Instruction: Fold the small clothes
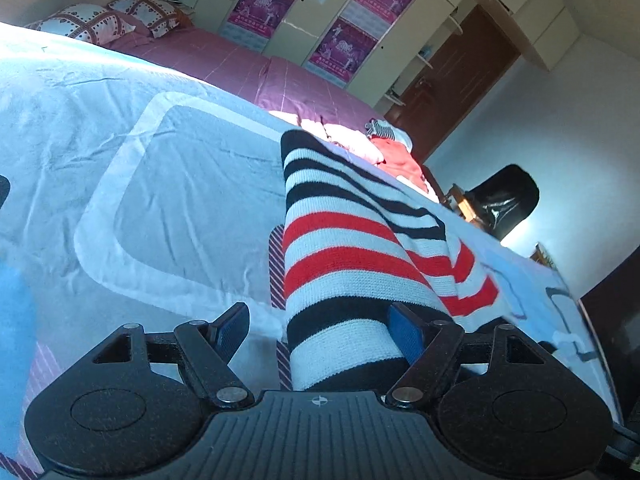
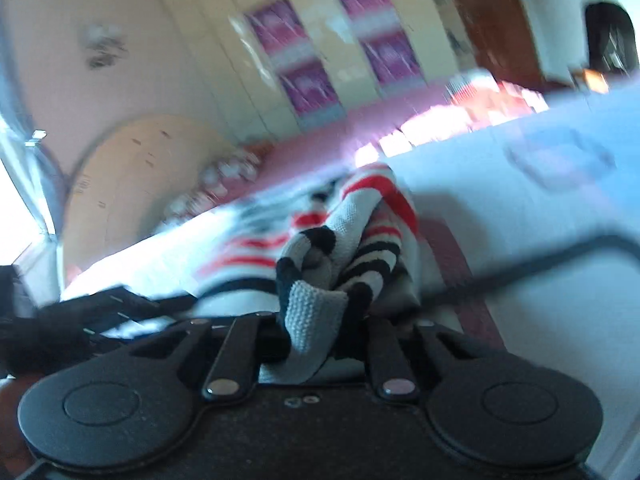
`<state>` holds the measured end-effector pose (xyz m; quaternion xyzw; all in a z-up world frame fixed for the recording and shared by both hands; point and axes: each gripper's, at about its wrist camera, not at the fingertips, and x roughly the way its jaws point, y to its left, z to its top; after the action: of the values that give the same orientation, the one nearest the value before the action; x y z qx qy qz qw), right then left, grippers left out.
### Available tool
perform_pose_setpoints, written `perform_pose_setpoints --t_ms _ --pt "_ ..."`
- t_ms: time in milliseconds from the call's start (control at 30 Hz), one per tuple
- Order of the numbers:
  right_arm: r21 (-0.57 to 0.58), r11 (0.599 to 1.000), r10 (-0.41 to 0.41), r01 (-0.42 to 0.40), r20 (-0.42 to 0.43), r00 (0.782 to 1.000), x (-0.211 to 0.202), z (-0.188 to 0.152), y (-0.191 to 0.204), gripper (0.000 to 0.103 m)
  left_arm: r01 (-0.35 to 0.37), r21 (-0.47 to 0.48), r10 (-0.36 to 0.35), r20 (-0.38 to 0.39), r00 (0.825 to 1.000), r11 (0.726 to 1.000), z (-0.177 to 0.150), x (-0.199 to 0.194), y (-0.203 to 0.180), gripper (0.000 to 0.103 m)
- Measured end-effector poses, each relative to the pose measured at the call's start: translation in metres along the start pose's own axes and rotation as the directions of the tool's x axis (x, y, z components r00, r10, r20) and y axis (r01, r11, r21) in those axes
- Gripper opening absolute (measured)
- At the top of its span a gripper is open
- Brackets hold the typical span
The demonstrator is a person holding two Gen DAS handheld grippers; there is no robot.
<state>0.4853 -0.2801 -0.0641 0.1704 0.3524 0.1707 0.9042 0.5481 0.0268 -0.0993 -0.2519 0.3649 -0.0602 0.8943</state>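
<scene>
A knitted garment with black, white and red stripes lies stretched out on the pale sheet in the left wrist view. My left gripper stands open around its near end. The right blue pad sits against the cloth, while the left pad is well clear of it. In the blurred right wrist view, my right gripper is shut on a bunched fold of the striped garment, which rises up between the two close-set fingers and hides their tips.
A pile of other clothes lies at the sheet's far edge, with a pink bed and pillows behind. Wardrobe doors with posters, a brown door and a black chair stand beyond.
</scene>
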Motion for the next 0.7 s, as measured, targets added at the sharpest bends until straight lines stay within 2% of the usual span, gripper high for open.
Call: perform_pose_setpoints --t_ms 33,100,333,367,433,467,533,600,700 --pt "0.048 0.999 0.009 -0.007 -0.036 0.999 0.011 -0.004 -0.011 0.016 -0.011 0.008 0.011 -0.006 1.0 1.0 -0.003 0.004 -0.002 0.077" --pt "0.09 0.995 0.049 -0.047 -0.017 0.999 0.01 -0.003 -0.019 0.016 -0.022 0.002 0.022 0.004 1.0 1.0 -0.004 0.006 -0.002 0.081" --pt "0.182 0.978 0.109 -0.102 -0.03 0.994 0.01 -0.002 -0.034 0.017 -0.023 0.028 0.022 0.008 1.0 0.999 -0.005 0.006 -0.002 0.083" --pt "0.192 0.976 0.112 -0.104 -0.03 0.993 0.007 0.0 -0.035 0.023 -0.026 0.028 0.026 0.009 1.0 0.999 -0.002 0.005 -0.001 0.083" --pt "0.182 0.979 0.087 -0.09 0.026 0.996 -0.006 0.009 -0.036 0.041 -0.022 0.044 0.02 0.049 0.999 0.999 0.003 -0.004 -0.003 0.083" --pt "0.157 0.986 0.049 -0.059 0.067 0.997 -0.012 0.014 -0.034 0.054 -0.012 0.051 0.009 0.069 0.998 0.999 0.006 -0.009 -0.004 0.083" --pt "0.128 0.991 0.018 -0.033 0.119 0.993 -0.023 0.026 -0.038 0.052 -0.004 0.053 0.0 0.075 0.997 0.999 0.011 -0.013 -0.002 0.083" --pt "0.123 0.991 0.045 -0.061 0.129 0.991 -0.027 0.035 -0.043 0.045 0.0 0.053 -0.003 0.048 0.999 0.999 0.01 -0.008 0.001 0.083" --pt "0.089 0.992 0.081 -0.087 0.061 0.995 -0.019 0.04 -0.04 0.045 0.015 0.057 -0.017 0.035 0.999 0.998 0.002 -0.007 0.001 0.083"
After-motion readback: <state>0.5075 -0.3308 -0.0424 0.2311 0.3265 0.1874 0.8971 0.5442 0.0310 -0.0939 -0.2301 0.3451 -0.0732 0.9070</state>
